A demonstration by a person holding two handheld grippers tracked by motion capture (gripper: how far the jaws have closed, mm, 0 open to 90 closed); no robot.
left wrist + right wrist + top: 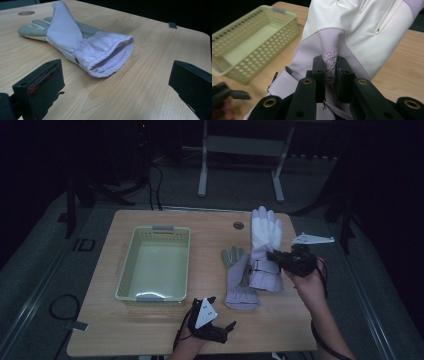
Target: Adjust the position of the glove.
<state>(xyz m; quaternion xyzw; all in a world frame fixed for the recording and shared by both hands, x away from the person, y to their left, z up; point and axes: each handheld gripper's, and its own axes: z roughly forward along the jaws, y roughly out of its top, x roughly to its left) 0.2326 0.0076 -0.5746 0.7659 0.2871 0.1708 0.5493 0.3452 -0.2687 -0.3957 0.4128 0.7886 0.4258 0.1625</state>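
Two lavender-and-white gloves lie on the wooden table (150,330). My right gripper (272,256) is shut on a pinched fold of the right-hand glove (265,245), near its cuff; in the right gripper view the jaws clamp the printed lavender fabric (330,67) of that glove (362,32). The other glove (239,280) lies beside it with its cuff toward me; in the left gripper view its open cuff (110,60) faces my left gripper (115,92), which stands open a short way in front of it. From above, my left gripper (222,315) hovers near the table's front edge.
A pale green perforated basket (131,265) sits on the left half of the table, and in the right gripper view the basket (262,22) is at the left. A round cable hole (238,225) is near the far edge. Beyond the table stands a grey frame (240,150).
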